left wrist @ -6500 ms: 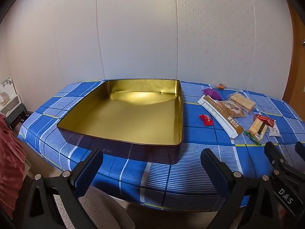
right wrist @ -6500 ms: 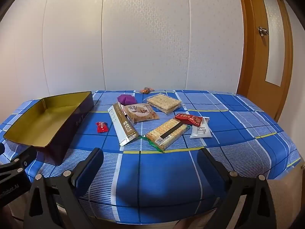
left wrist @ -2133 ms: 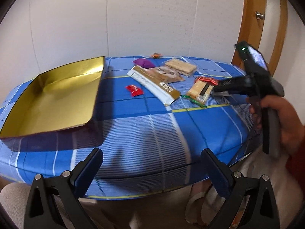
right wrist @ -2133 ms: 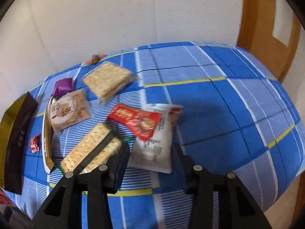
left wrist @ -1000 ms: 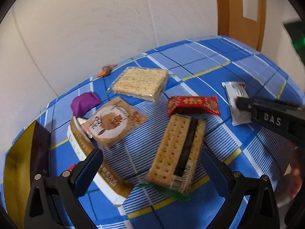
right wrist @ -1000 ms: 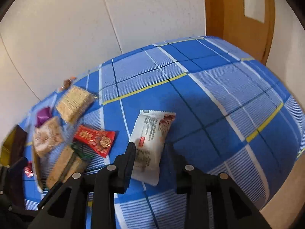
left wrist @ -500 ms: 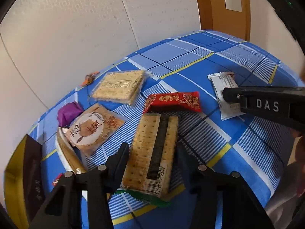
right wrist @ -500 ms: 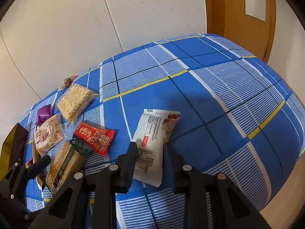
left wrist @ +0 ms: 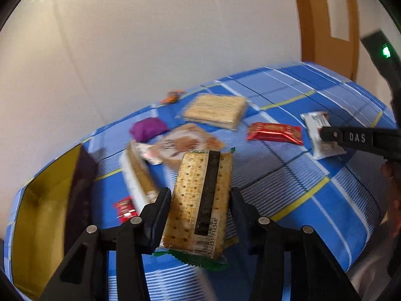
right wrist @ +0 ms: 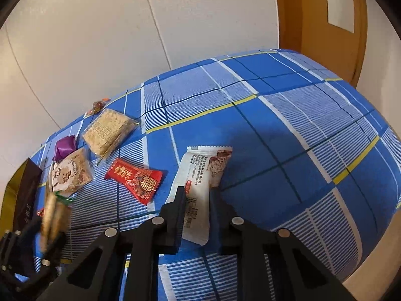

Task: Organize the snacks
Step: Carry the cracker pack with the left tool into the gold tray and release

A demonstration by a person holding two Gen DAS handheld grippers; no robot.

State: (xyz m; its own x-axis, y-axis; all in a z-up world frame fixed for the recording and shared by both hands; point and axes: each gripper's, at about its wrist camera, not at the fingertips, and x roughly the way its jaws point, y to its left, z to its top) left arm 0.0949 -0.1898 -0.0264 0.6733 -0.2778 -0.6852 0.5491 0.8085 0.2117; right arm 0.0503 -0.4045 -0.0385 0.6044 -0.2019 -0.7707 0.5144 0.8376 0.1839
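1. The left gripper [left wrist: 200, 202] clamps a cracker pack [left wrist: 200, 200] by its long sides, its jaws pressed against the wrapper, and holds it tilted above the blue checked tablecloth [left wrist: 288, 175].
2. The right gripper [right wrist: 196, 202] has its jaws drawn narrow on the near end of a white snack bar [right wrist: 200, 183]; the far end of the bar lies towards the middle of the cloth.
3. Just left of the white bar lies a red candy packet [right wrist: 135, 176].
4. Beyond it, a clear-wrapped biscuit pack [right wrist: 109, 130], a round-printed cookie bag [right wrist: 71, 173] and a purple sweet [right wrist: 65, 146] lie near one another.
5. A gold-lined tray [left wrist: 42, 213] sits at the cloth's left end, well apart from the white bar.
6. A small red sweet [left wrist: 124, 207] lies between the tray and the left gripper.
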